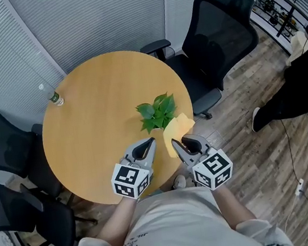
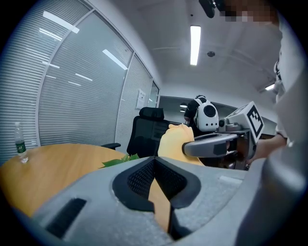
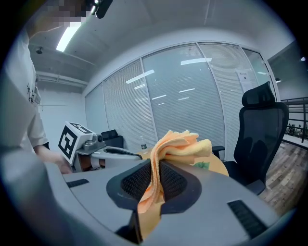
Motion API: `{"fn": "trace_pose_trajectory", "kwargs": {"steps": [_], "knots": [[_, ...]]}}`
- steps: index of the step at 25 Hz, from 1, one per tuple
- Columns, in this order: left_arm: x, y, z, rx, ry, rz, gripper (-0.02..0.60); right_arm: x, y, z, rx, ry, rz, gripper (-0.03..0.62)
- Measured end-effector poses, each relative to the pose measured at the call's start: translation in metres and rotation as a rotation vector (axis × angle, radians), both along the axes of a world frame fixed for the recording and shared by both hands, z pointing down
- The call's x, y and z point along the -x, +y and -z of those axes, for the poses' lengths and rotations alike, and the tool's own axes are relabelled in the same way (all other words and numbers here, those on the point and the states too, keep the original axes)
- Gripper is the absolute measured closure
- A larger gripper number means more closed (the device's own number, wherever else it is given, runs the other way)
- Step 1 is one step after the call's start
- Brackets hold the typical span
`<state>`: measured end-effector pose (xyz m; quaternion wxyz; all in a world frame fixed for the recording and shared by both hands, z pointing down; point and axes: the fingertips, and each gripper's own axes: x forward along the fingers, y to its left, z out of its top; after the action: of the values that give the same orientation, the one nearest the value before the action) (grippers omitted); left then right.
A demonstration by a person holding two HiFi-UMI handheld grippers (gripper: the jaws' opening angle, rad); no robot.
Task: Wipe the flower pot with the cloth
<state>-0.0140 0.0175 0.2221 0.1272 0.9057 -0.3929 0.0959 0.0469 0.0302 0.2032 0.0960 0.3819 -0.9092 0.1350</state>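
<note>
On the round wooden table [image 1: 93, 100], green leaves [image 1: 157, 112] hide the flower pot, just ahead of both grippers. The right gripper [image 1: 175, 142] is clamped on the yellow cloth [image 1: 178, 128], just beside the leaves. The left gripper [image 1: 151, 141] is closed and empty. The water bottle [image 1: 52, 95] has a green label too small to read.

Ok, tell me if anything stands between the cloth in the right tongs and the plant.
Nothing visible does. The right tongs hold the cloth close beside the leaves of the plant, with no object between. The leaves hide the pot itself.
</note>
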Motion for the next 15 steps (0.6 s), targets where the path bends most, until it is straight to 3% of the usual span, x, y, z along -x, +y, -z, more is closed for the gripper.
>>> {"fn": "trace_pose_trajectory", "kwargs": {"steps": [15], "knots": [[-0.0011,0.0052,-0.0015,0.019,-0.009,-0.016,0.571,0.0019,0.0031,-0.0044,0.015,-0.009,0.01,0.545]]}}
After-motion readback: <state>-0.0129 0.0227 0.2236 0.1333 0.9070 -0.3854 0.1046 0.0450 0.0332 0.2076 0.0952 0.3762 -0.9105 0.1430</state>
